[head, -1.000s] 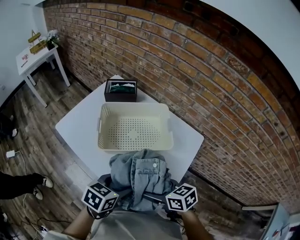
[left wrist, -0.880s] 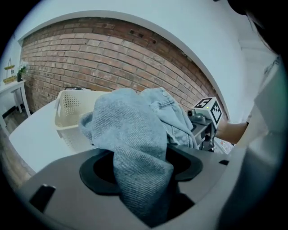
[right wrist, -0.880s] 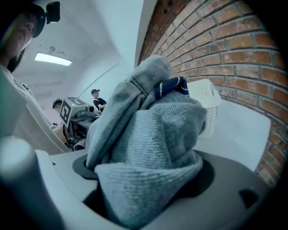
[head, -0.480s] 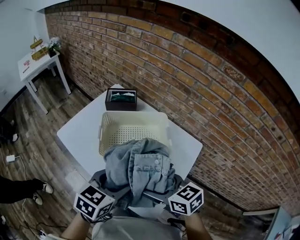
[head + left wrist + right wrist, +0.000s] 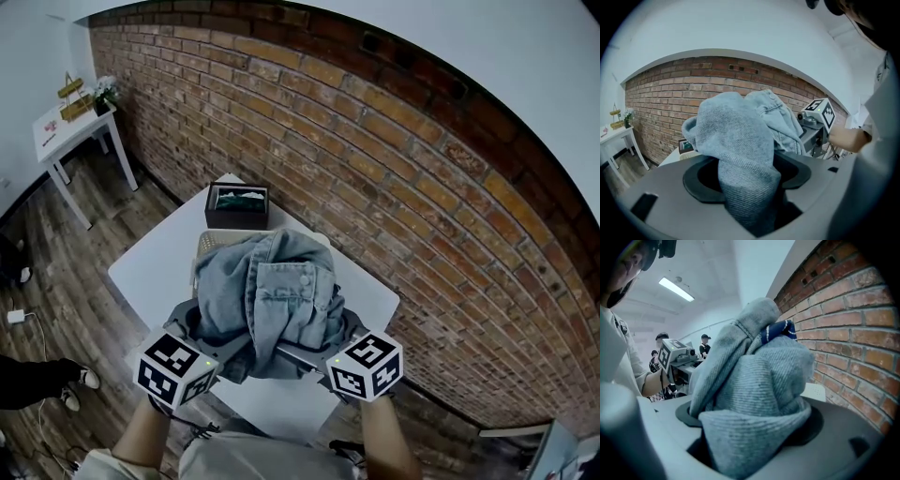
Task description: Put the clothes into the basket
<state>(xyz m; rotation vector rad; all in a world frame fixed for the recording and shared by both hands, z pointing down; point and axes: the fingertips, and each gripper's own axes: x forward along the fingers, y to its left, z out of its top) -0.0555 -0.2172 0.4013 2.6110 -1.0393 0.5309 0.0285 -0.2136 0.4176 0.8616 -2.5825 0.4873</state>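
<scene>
Count: 1 denim garment (image 5: 267,300), 1 cream basket (image 5: 208,238), 1 black box (image 5: 236,204) at the far side | Garment: bunched, held aloft, hid most of basket | left gripper (image 5: 749,180): jaws partly apart, clamped on denim | right gripper (image 5: 750,427): likewise, wider

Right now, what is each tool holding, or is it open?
Left tool: shut on the light blue denim jacket.
Right tool: shut on the same jacket.
</scene>
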